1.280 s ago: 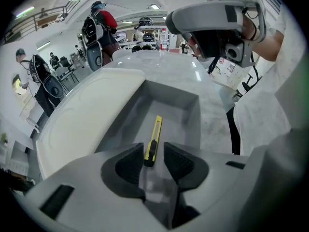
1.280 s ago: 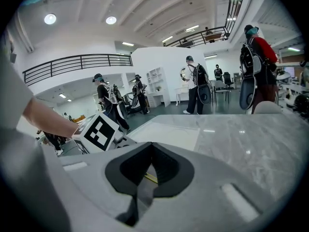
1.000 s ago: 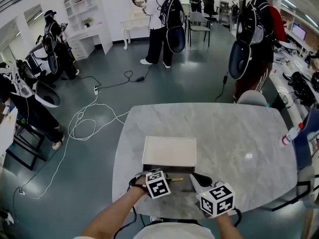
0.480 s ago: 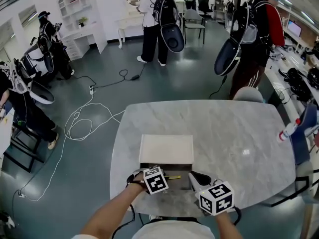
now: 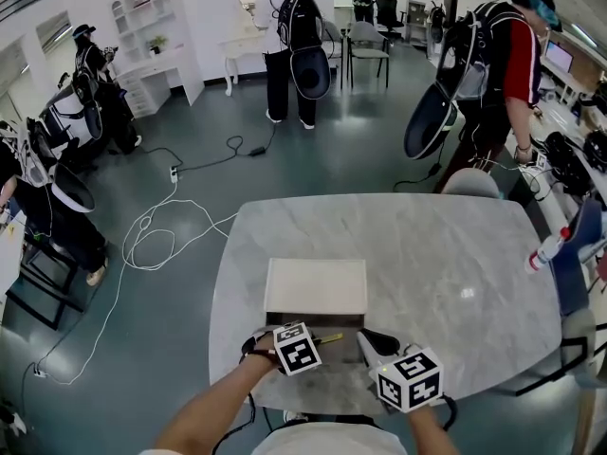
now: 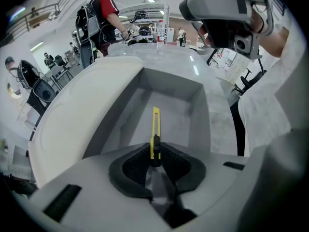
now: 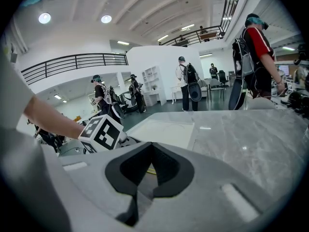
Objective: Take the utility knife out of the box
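An open grey box (image 5: 285,321) lies near the table's front edge, its white lid (image 5: 316,286) resting just beyond it. In the left gripper view my left gripper (image 6: 155,151) is shut on the black-slider end of a yellow utility knife (image 6: 155,124), whose body points out over the box interior (image 6: 169,105). The head view shows the utility knife (image 5: 330,338) beside my left gripper (image 5: 313,343). My right gripper (image 5: 368,341) hovers close on the right, jaws together with nothing between them (image 7: 152,149). Whether the knife still touches the box floor is unclear.
The marble table (image 5: 446,254) stretches away beyond the box. A bottle (image 5: 547,250) stands at its right edge, with a chair (image 5: 479,186) behind. White cables (image 5: 161,235) lie on the floor to the left. Several people with backpacks stand around the room.
Both grippers have stayed almost still at the box, the left still holding the knife. The people in the background have shifted.
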{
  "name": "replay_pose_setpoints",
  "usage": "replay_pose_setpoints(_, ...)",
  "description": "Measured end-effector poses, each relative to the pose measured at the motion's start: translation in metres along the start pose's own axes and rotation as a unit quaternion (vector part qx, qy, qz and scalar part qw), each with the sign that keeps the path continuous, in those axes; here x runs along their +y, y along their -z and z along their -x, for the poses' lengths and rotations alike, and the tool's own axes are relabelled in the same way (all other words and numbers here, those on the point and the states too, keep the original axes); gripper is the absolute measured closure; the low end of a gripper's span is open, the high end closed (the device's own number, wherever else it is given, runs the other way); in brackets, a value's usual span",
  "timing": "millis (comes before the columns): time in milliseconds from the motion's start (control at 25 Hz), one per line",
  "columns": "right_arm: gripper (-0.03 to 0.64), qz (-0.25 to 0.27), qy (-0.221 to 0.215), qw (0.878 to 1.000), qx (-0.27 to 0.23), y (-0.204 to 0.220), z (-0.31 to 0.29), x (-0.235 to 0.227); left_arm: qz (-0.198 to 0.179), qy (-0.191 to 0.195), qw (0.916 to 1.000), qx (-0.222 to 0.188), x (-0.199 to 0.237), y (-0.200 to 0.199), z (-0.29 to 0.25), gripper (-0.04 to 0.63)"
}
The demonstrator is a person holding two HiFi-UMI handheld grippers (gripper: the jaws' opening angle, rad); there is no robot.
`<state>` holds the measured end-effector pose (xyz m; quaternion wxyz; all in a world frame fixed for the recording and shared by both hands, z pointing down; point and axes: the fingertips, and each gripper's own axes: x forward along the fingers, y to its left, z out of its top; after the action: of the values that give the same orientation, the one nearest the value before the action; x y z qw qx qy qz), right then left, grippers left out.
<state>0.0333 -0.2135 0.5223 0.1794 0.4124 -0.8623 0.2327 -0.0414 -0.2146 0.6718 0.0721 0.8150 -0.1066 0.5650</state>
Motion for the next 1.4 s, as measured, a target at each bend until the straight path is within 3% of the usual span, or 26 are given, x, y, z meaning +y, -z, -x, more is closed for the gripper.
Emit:
replay_pose_setpoints(360,0.612,-0.001,-0.006,1.0,-0.003,0.001,0.005,0.004,0.005,-0.019,0.9998,-0.004,-0.005,0.002,0.01,0.534)
replay_pose_setpoints(920,0.612,0.006,-0.032,0.999,-0.001,-0.005,-0.007,0.021,0.056,-0.065,0.9949,-0.054,-0.001,0.005,0.045,0.534)
replay_pose_setpoints(1400,0.612,0.009,-0.044,0.999,-0.011,-0.012,-0.017,0.03,0.138,-0.115,0.9762,-0.121,0.004,0.003,0.081,0.534)
